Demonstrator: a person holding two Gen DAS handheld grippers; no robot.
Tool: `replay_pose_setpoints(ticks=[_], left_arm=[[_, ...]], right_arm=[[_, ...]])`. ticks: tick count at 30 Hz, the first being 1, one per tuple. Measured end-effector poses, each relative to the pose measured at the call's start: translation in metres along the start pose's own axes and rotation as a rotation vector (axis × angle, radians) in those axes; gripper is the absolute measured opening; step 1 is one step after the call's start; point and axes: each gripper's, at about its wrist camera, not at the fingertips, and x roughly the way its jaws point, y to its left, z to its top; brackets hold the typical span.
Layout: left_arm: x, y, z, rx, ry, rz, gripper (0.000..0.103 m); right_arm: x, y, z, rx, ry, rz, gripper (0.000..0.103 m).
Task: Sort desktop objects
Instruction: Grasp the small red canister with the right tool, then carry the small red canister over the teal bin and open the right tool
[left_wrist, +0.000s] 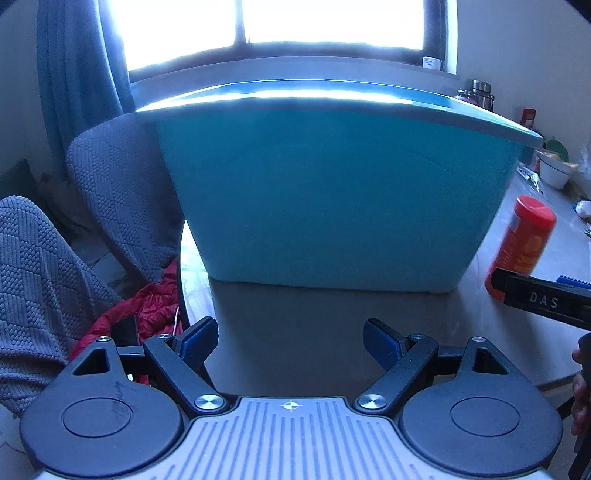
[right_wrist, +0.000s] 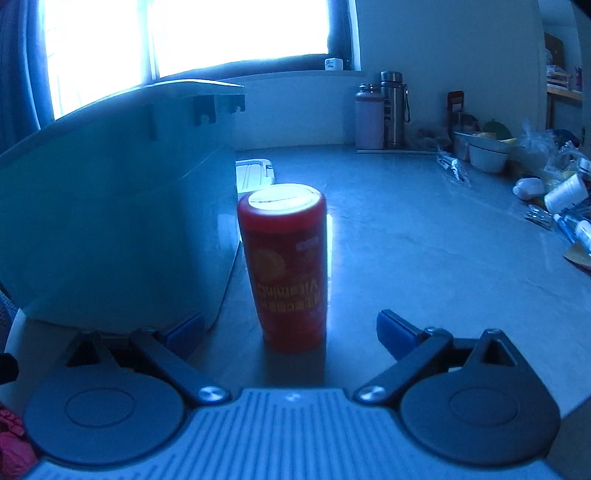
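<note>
While the right gripper (right_wrist: 290, 326) stands wide open and empty, the red tube (right_wrist: 286, 269) upright just ahead between its fingers and beside the teal bin (right_wrist: 110, 221), a crooked closing could topple it; the left gripper (left_wrist: 290, 341) hangs open and empty too.

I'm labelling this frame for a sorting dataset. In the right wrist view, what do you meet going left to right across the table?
Teal storage bin → red vitamin canister → pink bottle → steel flask → white bowl → clutter of packets at the right edge.
</note>
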Motion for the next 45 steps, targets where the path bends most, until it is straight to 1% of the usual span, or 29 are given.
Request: replay_pose_setpoints(ticks=[8, 10, 12, 13, 14, 21, 27, 33, 38, 42, 45], left_arm=[[0.021, -0.004, 0.013, -0.016, 0.009, 0.01, 0.088], [0.025, -0.005, 0.014, -0.018, 0.014, 0.013, 0.088], [0.029, -0.005, 0.014, -0.022, 0.016, 0.015, 0.088], [0.03, -0.005, 0.015, -0.025, 0.017, 0.017, 0.088], [0.032, -0.005, 0.015, -0.028, 0.019, 0.02, 0.088], [0.03, -0.003, 0.015, -0.047, 0.008, 0.02, 0.088], [0.014, -0.002, 0.011, -0.046, -0.015, 0.017, 0.088], [-0.007, 0.002, 0.008, -0.064, -0.043, 0.012, 0.088], [-0.024, 0.01, 0.006, -0.105, -0.069, -0.001, 0.088], [-0.038, 0.016, 0.005, -0.106, -0.097, -0.013, 0.088], [-0.049, 0.021, 0.006, -0.111, -0.126, -0.012, 0.088]], right_arm=[[0.028, -0.004, 0.009, 0.006, 0.01, -0.004, 0.099], [0.032, -0.004, 0.01, 0.0, 0.009, -0.003, 0.097], [0.035, -0.003, 0.01, -0.007, 0.009, -0.001, 0.088], [0.036, -0.003, 0.01, -0.014, 0.01, -0.001, 0.065], [0.038, -0.002, 0.011, -0.021, 0.019, 0.003, 0.05], [0.034, -0.001, 0.012, -0.032, 0.043, 0.006, 0.05], [0.015, 0.0, 0.013, -0.037, 0.026, 0.008, 0.05], [-0.024, 0.003, 0.017, -0.054, -0.027, 0.009, 0.05], [-0.065, 0.006, 0.025, -0.067, -0.069, 0.027, 0.05], [-0.097, 0.011, 0.035, -0.083, -0.116, 0.028, 0.05], [-0.119, 0.018, 0.046, -0.092, -0.156, 0.044, 0.05]])
